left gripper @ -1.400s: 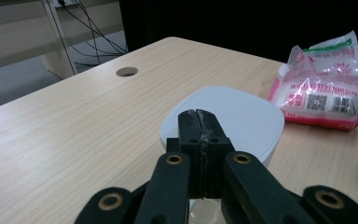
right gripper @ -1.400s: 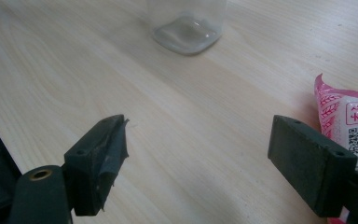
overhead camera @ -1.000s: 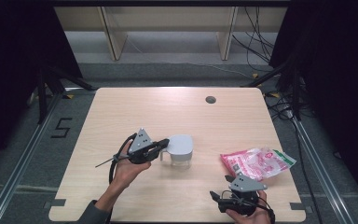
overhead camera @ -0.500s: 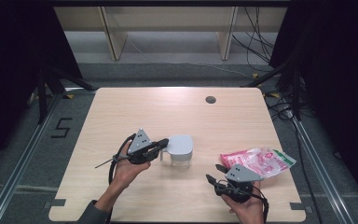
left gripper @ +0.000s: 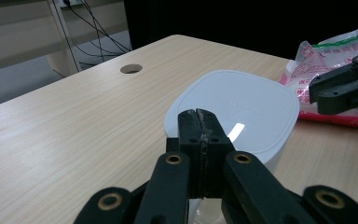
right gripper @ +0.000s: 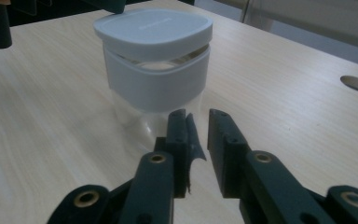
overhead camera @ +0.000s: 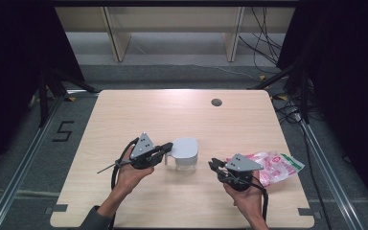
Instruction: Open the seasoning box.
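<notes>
A lidded white container [overhead camera: 185, 154] is seen standing upright near the middle of the table [overhead camera: 124, 110], its lid sitting slightly tilted. The left tool [overhead camera: 168, 149] is held fully closed at the container's left edge. The right tool [overhead camera: 212, 164] is pointed at it from the right, jaws narrowly parted and just closing, with nothing between them. A pink packet [overhead camera: 274, 165] lies farther right.

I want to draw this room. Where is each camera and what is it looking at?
High view: above the table, looking forward and down; both forearms, left gripper, right gripper.
Left gripper view: on the left gripper, shut jaws over the white container.
Right gripper view: on the right gripper, jaws just been closing, nothing between.
Shared: container, table.
</notes>
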Demonstrator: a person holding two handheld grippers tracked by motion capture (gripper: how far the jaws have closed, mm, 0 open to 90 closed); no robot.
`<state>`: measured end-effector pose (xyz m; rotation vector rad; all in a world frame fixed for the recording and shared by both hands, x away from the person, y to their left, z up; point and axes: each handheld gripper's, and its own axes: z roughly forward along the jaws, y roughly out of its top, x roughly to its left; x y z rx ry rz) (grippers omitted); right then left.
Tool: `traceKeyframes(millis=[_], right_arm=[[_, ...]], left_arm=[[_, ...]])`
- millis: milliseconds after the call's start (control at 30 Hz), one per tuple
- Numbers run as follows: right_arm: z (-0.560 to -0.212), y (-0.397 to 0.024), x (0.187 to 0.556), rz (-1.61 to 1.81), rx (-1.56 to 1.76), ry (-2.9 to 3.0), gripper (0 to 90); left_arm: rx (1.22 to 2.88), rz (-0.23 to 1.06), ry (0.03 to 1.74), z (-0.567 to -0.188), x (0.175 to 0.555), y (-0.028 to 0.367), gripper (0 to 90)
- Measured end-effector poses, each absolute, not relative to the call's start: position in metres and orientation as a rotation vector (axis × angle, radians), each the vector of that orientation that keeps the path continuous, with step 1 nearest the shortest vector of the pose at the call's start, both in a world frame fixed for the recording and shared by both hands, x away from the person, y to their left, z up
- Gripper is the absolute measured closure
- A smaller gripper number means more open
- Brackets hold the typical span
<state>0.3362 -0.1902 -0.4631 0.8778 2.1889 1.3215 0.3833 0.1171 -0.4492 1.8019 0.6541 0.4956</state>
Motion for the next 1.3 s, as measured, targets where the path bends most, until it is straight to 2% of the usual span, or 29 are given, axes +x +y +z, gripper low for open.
traceKeyframes(millis=[233,700,1300], right_arm=[[-0.461,-0.183,0.348,1.331,0.838,2.176,89.8],[-0.456,-0.173,0.367,1.351,0.821,2.188,90.0],[-0.451,-0.16,0.369,1.341,0.783,2.234,90.0]], left_arm=[[1.805,0.503,0.649,-0.449,0.383,0.118,89.0],[1.796,0.503,0.654,-0.45,0.384,0.119,89.1],[1.79,0.51,0.648,-0.451,0.383,0.119,89.1]])
